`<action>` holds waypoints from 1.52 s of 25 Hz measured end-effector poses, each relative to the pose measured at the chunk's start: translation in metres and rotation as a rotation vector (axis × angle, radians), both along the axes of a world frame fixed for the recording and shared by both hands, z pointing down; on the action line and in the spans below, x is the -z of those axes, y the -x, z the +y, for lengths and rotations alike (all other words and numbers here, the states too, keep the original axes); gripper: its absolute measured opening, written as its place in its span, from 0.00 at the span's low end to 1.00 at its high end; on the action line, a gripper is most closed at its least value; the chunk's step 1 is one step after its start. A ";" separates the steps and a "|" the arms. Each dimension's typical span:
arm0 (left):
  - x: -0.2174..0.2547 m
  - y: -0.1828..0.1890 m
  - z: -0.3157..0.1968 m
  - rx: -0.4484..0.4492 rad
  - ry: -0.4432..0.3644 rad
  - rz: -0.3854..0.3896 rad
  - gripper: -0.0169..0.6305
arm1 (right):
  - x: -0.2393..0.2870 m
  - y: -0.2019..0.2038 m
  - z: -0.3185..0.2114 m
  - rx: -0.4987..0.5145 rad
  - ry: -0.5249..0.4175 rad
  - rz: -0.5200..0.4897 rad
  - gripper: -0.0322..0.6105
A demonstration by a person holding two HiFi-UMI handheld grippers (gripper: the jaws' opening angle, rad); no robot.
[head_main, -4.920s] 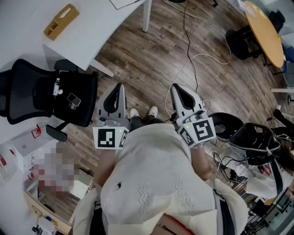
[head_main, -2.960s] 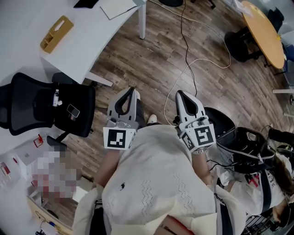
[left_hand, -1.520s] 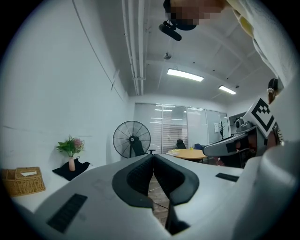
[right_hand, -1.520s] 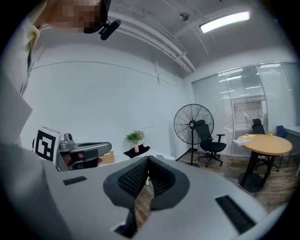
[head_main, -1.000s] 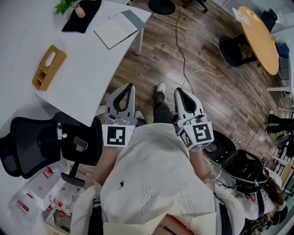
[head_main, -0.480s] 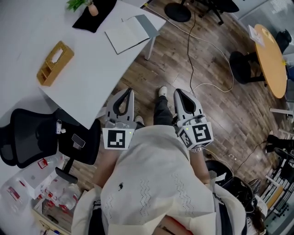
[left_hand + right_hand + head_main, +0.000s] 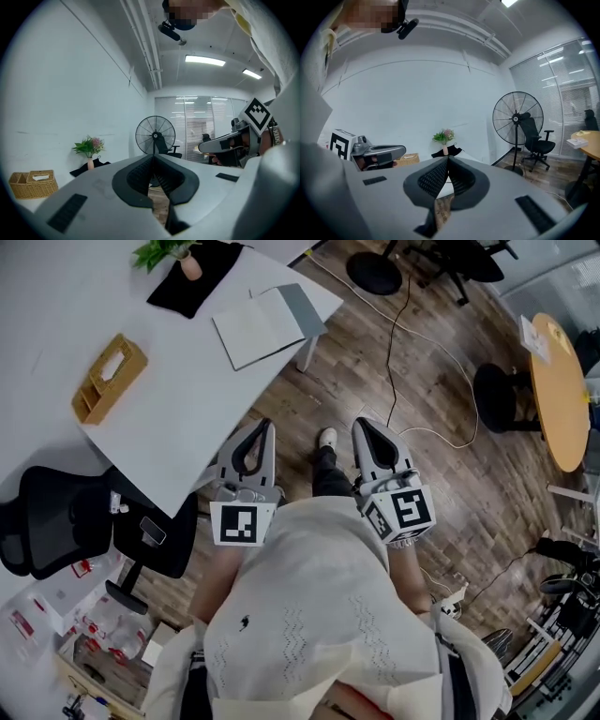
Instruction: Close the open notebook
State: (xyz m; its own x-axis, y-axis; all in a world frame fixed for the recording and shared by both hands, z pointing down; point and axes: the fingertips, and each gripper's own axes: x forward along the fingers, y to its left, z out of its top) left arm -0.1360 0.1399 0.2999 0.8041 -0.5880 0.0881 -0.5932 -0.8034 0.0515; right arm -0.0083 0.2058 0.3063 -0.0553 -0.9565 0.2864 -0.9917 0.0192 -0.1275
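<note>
Left tool (image 7: 153, 157): I see its two jaws pressed together with nothing between them. It points level over the wooden floor (image 7: 422, 381).
Right tool (image 7: 446, 158): its jaws are closed tight too, and it holds nothing. It sits beside my left tool.
Worktop (image 7: 159, 423): white, and its near edge is close to the left tool.
Notebook (image 7: 255, 329): it lies open and flat by the worktop's far corner, well apart from both tools.
Basket (image 7: 110, 379): on the worktop, left of the notebook.
Plant (image 7: 169, 253): a little pot on a black cloth (image 7: 197, 282), behind the notebook.
</note>
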 end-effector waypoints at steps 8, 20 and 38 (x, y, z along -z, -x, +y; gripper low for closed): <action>0.005 -0.029 -0.030 0.090 0.006 -0.018 0.05 | 0.004 -0.028 -0.039 0.103 0.005 -0.023 0.05; 0.005 -0.100 -0.068 0.214 0.002 -0.020 0.05 | 0.002 -0.098 -0.092 0.258 0.001 -0.016 0.05; -0.041 -0.140 -0.085 0.288 0.061 -0.123 0.05 | -0.018 -0.145 -0.120 0.327 0.039 -0.035 0.05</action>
State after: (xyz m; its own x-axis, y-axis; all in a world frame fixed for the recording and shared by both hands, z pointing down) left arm 0.0038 0.0549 0.3404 0.5864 -0.7806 0.2162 -0.8007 -0.5991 0.0085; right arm 0.1368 0.0859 0.3242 -0.3682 -0.8747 0.3151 -0.9287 0.3302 -0.1685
